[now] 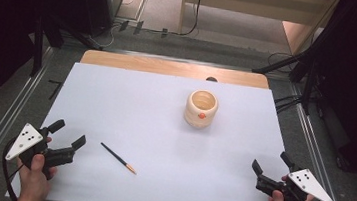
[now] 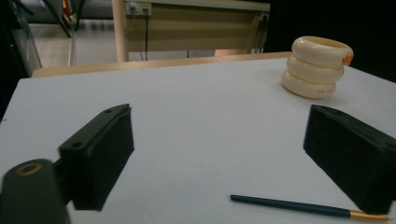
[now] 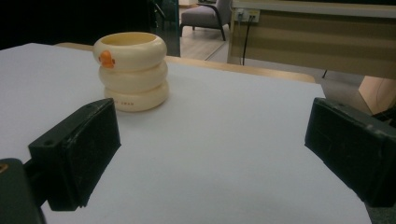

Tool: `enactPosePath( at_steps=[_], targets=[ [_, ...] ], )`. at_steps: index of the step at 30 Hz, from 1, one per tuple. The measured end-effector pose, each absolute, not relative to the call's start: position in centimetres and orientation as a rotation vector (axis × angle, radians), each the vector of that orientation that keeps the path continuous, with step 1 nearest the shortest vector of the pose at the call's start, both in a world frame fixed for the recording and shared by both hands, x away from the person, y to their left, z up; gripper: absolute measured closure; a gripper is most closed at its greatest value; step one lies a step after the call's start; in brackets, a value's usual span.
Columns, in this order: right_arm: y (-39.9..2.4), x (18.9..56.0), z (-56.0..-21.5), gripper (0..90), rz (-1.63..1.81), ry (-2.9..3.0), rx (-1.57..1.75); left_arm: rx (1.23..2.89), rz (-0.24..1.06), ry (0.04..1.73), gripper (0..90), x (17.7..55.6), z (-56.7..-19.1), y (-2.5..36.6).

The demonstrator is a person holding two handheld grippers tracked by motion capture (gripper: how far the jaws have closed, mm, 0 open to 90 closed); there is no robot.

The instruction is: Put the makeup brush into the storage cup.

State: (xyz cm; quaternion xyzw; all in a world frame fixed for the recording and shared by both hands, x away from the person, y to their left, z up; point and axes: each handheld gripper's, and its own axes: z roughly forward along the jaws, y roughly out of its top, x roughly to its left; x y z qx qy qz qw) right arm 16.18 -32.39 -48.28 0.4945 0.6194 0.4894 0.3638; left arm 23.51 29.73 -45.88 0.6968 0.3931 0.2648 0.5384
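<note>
Dark-handled, gold-tipped, the paintbrush (image 1: 118, 158) lay flat on the white table (image 1: 162, 144) just beside the left gripper (image 1: 67, 136), well apart from the cream ringed holder (image 1: 201, 108). Both grippers – the right gripper (image 1: 271, 165) included – were held open and empty. Judged: the approach stage; a low, squared pinch across the handle was called for next.

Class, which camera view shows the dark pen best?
The high view: the whole pen lies in sight on the white table, gold tip included. The left gripper view cuts its end off behind one jaw. The right gripper view looks toward the cream holder.
</note>
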Motion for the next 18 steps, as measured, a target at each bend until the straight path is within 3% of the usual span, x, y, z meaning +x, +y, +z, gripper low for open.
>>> enactPosePath(
  at_steps=[7, 18],
  targets=[
    [-32.1, 16.2, -48.2, 5.5, 1.254, 1.609, 1.265, 1.831, 0.539, 0.84, 14.6, 24.8, -44.4, 27.5],
    [-31.8, 16.5, -48.5, 6.6, 1.245, 1.633, 1.275, 2.18, 0.506, 0.685, 17.0, 26.6, -43.7, 23.6]
  ],
)
